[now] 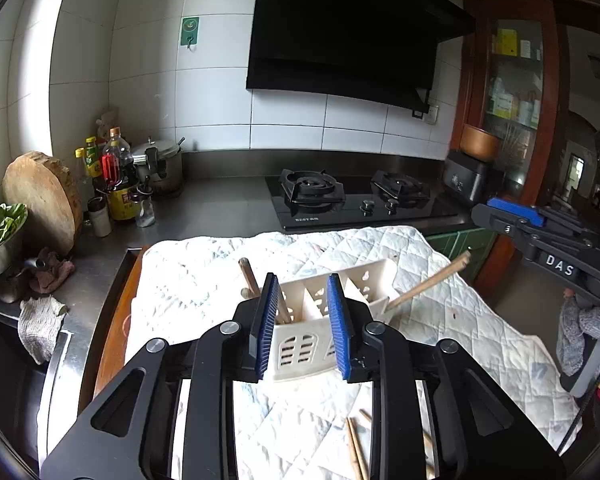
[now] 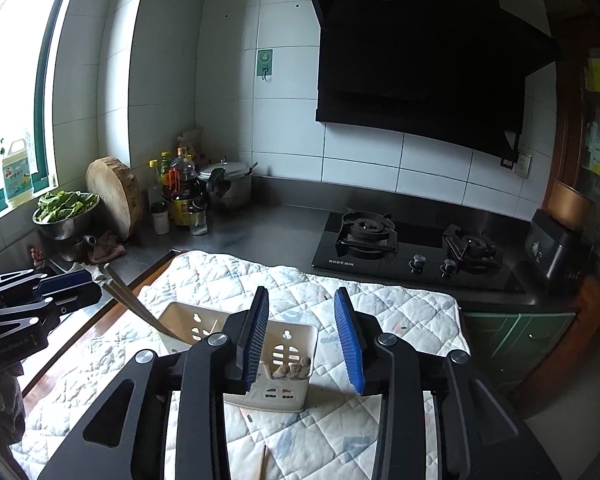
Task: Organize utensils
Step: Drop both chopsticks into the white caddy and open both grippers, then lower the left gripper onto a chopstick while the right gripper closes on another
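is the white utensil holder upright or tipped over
Upright: the white utensil holder stands on the quilted cloth, open top upward, chopsticks leaning out.

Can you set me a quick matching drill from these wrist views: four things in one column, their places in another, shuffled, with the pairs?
Things:
1. utensil holder
2. round chopping board
3. bowl of greens
4. loose chopsticks

Places:
A. leaning upright on the counter beside the bottles
B. flat on the quilted cloth, nearer the camera than the holder
C. on the quilted cloth, ahead of both open grippers
D. by the window, left of the chopping board

Pairs: 1-C, 2-A, 3-D, 4-B
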A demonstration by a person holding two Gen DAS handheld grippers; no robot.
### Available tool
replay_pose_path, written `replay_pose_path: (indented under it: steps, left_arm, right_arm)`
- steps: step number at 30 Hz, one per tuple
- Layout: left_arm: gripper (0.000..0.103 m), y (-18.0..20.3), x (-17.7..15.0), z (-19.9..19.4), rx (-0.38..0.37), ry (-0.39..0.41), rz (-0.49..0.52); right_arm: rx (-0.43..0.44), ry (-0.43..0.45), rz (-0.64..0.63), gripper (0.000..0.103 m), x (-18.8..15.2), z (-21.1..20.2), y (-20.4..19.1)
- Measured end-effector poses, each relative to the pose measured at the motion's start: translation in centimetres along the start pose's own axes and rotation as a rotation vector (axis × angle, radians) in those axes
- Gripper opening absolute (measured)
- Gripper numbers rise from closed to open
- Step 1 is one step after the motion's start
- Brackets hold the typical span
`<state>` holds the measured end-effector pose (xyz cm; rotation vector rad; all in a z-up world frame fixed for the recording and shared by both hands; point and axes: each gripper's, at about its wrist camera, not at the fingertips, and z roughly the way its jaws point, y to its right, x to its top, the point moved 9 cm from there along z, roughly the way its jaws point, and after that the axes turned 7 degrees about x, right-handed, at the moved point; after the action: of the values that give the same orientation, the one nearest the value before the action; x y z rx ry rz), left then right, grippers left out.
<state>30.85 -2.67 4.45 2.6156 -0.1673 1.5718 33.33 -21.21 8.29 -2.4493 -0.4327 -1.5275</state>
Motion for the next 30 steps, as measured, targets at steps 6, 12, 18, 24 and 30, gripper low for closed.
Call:
replay_pose_path:
  steps: [6, 12, 18, 24, 30]
  left_arm:
    - [0.049, 0.8, -2.1, -2.6, 0.003, 0.010, 0.020]
    - [0.065, 1.2, -4.9, -4.8, 0.017, 0.008, 0.031]
    - [0.075, 2.1, -8.2, -5.9, 0.038, -0.010, 0.066]
    - [0.085, 2.6, -11.7, -6.7, 0.052, -0.038, 0.073]
    - [0.086, 3.0, -16.0, -7.1, 0.061, -0.087, 0.091]
  right_arm:
    - [0.017, 0.012, 0.012, 0.056, -2.3, -3.3, -0.8]
    - [0.037, 0.000, 0.047, 0.068, -5.8, -6.0, -1.3]
    - [0.058, -0.026, 0.080, 0.072, -9.8, -7.7, -1.9]
    - [0.050, -0.054, 0.075, 0.072, -14.2, -9.0, -3.0]
    - [0.053, -0.088, 0.100, 0.073, -18.5, -10.0, -3.5]
